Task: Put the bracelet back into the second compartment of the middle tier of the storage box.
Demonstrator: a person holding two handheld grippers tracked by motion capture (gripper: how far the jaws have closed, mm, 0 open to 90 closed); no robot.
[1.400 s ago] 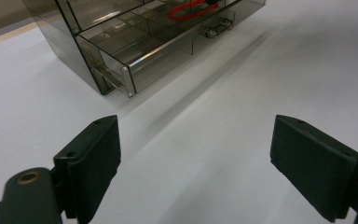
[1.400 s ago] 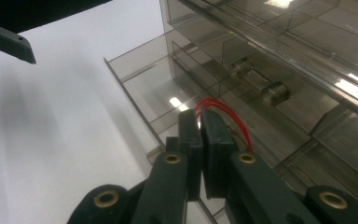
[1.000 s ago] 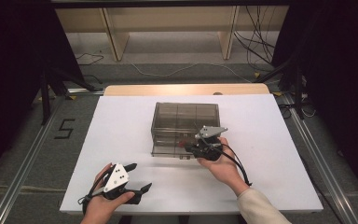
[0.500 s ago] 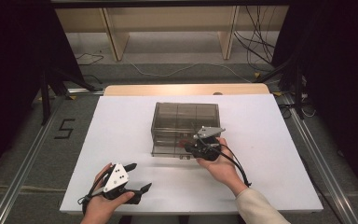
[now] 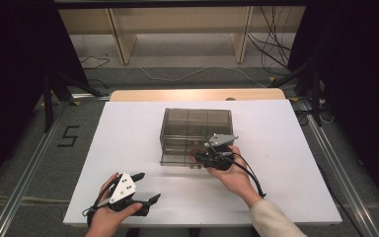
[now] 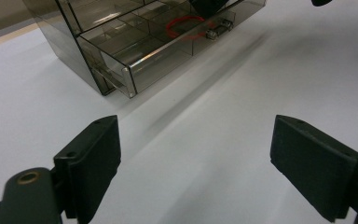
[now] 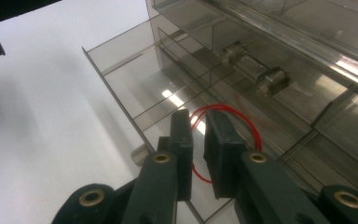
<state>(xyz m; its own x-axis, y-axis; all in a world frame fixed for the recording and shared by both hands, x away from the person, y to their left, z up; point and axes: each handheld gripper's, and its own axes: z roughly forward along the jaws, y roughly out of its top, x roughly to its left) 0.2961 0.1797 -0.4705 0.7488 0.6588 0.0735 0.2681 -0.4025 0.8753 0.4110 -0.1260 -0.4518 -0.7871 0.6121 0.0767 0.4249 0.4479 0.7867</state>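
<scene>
My right gripper [image 7: 198, 140] sits over the pulled-out bottom drawer [image 7: 135, 88] of the smoky transparent plastic organizer [image 5: 196, 123]. Its black jaws have just been parting slightly; a narrow gap shows between the flat matte pads, with one strand of the thin red rubber band [image 7: 233, 114] passing behind them. The pads no longer pinch it, so the grip is released.

The band lies as a loose loop on the glossy floor of a drawer compartment, just beside a divider wall. A clear cylindrical handle [image 7: 256, 70] sits on the drawer front above.

My left gripper [image 5: 131, 195] rests on the smooth white table [image 5: 128, 128], well apart from the organizer, its blocky jaws wide and empty.
</scene>
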